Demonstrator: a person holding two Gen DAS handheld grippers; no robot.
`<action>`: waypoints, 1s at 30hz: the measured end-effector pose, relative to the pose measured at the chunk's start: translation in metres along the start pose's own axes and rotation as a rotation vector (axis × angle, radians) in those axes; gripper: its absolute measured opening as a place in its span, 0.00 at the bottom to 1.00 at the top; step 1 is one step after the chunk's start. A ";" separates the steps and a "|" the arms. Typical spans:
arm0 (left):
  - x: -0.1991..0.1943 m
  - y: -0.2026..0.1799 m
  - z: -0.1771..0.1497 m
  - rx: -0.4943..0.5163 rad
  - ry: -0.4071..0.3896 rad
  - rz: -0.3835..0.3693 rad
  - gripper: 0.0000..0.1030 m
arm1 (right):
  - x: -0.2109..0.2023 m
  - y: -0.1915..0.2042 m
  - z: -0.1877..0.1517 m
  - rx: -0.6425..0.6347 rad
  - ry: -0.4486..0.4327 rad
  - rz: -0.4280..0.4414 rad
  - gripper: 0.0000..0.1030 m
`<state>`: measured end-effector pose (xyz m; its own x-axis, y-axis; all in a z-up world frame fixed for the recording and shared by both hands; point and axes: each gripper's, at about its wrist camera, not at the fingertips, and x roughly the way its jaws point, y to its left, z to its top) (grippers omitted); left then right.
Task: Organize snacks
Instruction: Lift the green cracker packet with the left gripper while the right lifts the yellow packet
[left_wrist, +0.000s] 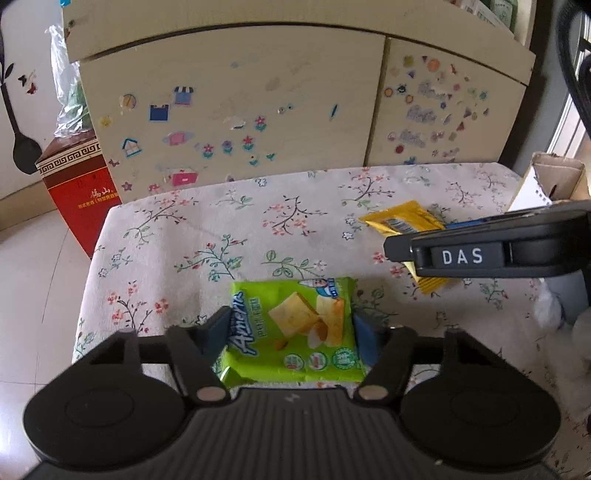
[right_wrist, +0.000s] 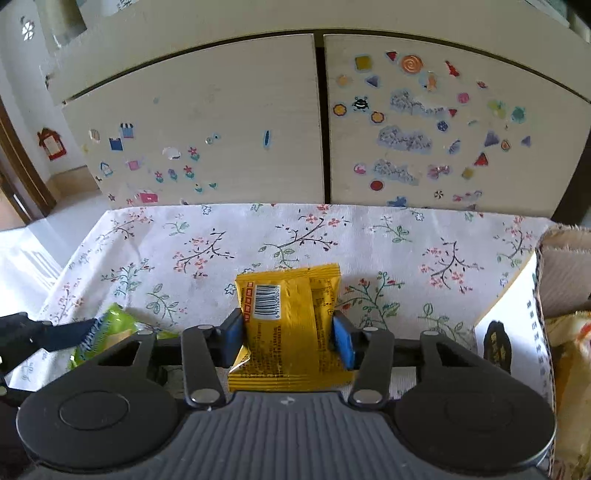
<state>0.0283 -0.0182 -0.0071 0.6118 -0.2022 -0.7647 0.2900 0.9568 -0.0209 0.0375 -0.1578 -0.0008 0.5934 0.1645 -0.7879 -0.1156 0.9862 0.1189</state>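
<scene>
A green snack packet (left_wrist: 295, 332) lies on the floral tablecloth (left_wrist: 207, 236) between the blue pads of my left gripper (left_wrist: 291, 332), which touch its two sides. A yellow snack packet (right_wrist: 291, 325), barcode side up, sits between the blue pads of my right gripper (right_wrist: 288, 336), which press its sides. In the left wrist view the yellow packet (left_wrist: 402, 218) shows at the right, partly hidden by the right gripper's body (left_wrist: 480, 251). In the right wrist view the green packet (right_wrist: 107, 332) shows at the lower left.
A cardboard box (right_wrist: 554, 280) stands at the table's right edge with packets inside (right_wrist: 569, 354); it also shows in the left wrist view (left_wrist: 554, 181). A stickered cabinet (left_wrist: 236, 110) stands behind the table. A red carton (left_wrist: 81, 184) stands on the floor at left.
</scene>
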 end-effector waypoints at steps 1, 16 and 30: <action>-0.001 -0.001 0.000 -0.003 0.001 -0.005 0.59 | -0.003 0.000 0.000 0.007 0.003 -0.003 0.53; -0.054 -0.003 0.005 -0.061 -0.052 -0.036 0.56 | -0.086 0.004 -0.001 0.090 -0.052 -0.014 0.53; -0.111 -0.034 0.008 -0.035 -0.126 -0.097 0.56 | -0.178 -0.006 -0.028 0.154 -0.144 -0.055 0.53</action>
<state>-0.0430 -0.0301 0.0837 0.6703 -0.3160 -0.6714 0.3272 0.9379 -0.1148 -0.0897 -0.1941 0.1221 0.7045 0.1009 -0.7025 0.0364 0.9834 0.1778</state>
